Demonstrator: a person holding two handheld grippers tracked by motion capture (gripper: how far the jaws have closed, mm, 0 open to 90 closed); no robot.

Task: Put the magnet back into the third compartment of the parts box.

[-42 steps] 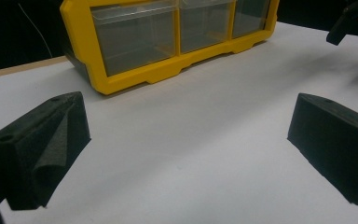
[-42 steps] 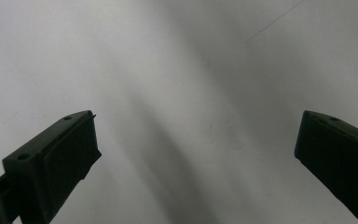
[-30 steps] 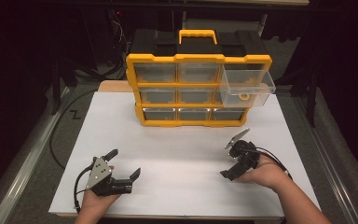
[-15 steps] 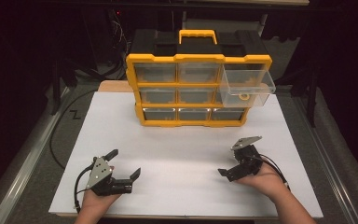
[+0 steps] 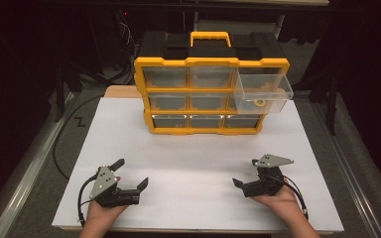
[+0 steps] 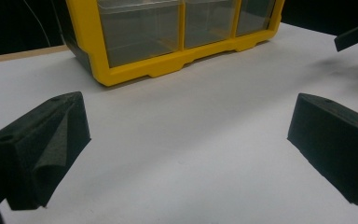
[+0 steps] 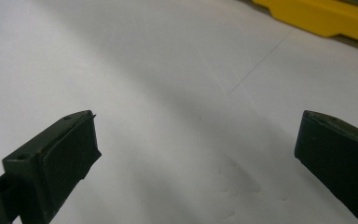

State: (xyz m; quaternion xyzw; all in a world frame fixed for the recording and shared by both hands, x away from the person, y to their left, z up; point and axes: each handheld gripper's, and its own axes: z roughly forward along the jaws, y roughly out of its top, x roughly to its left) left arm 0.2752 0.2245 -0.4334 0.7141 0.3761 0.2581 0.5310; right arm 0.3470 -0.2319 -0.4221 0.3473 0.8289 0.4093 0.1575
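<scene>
High view had both tongs gaping and empty low in the frame, left gripper (image 5: pixel 131 173) and right gripper (image 5: pixel 245 172) far below the yellow cabinet (image 5: pixel 211 96). Its upper-right drawer (image 5: pixel 263 91) stood pulled out, a small ring (image 5: pixel 259 103) inside; closing it probably remained. Left gripper view showed merely the cabinet's (image 6: pixel 168 37) bottom drawers.

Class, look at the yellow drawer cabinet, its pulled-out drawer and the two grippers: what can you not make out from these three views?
- Small yellowish item in the open drawer: too small in the high view to identify.
- Closed drawers of the cabinet: contents unreadable behind cloudy fronts, high and left gripper views.
- Cabinet's upper rows: cut off by the top edge of the left gripper view.
- Right gripper: the grey plate covers part of its body in the high view.
</scene>
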